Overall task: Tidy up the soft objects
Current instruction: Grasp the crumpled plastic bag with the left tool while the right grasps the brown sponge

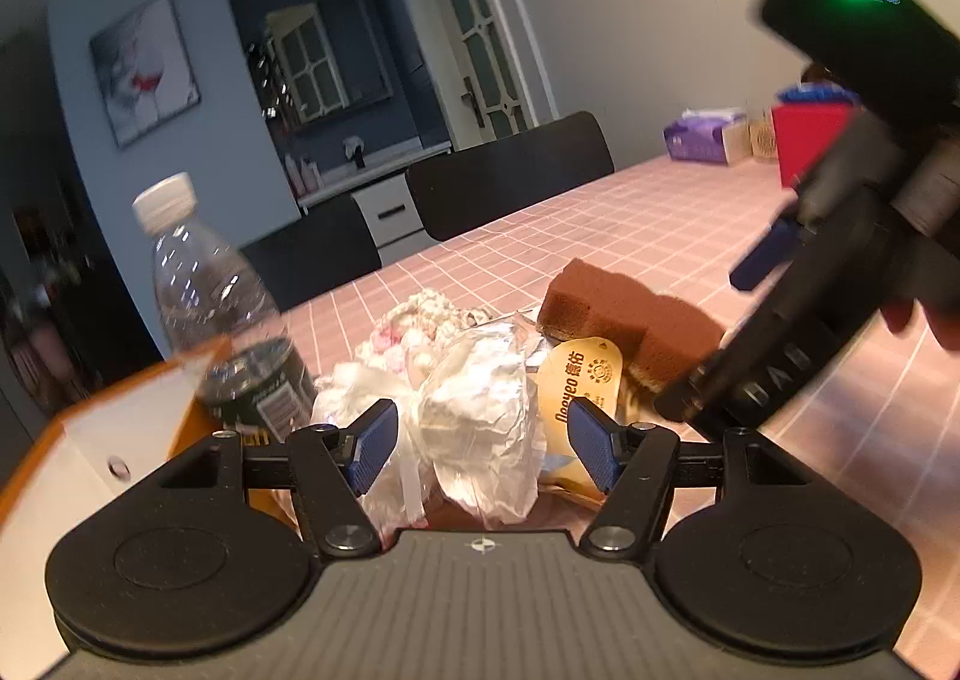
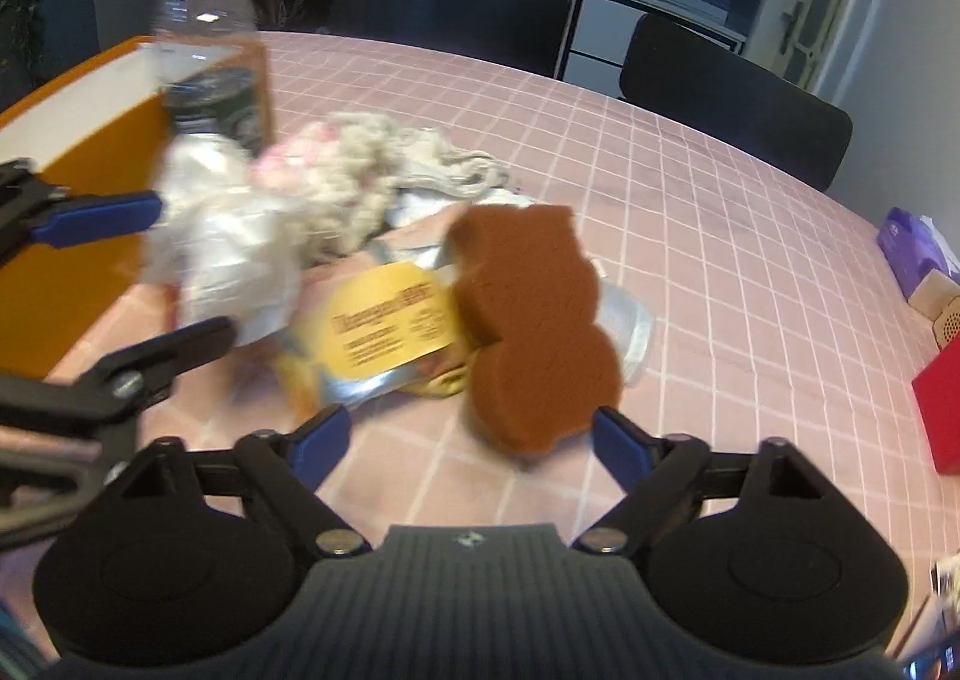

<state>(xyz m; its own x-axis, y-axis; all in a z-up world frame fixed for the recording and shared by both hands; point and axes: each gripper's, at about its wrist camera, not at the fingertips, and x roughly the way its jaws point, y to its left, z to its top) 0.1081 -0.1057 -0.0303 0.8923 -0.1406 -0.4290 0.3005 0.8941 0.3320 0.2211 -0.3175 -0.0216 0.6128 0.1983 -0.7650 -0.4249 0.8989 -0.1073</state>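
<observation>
A pile lies on the pink checked table (image 2: 720, 236). A crumpled clear plastic bag (image 1: 474, 428) sits between the fingers of my open left gripper (image 1: 483, 443), with a gap on each side. Behind it are a cream knitted cloth (image 1: 420, 320), a yellow packet (image 1: 579, 380) and a brown sponge (image 1: 624, 314). My open right gripper (image 2: 474, 440) is just in front of the brown sponge (image 2: 534, 332), not touching it. The yellow packet (image 2: 384, 329), knitted cloth (image 2: 354, 170) and plastic bag (image 2: 222, 242) lie to its left. The left gripper (image 2: 150, 272) shows there around the bag.
An orange box (image 2: 66, 182) stands at the left with a clear water bottle (image 2: 204, 20) beside it. A red box (image 1: 804, 140) and a purple tissue pack (image 1: 702, 137) sit at the far right. Dark chairs (image 2: 732, 98) line the far table edge.
</observation>
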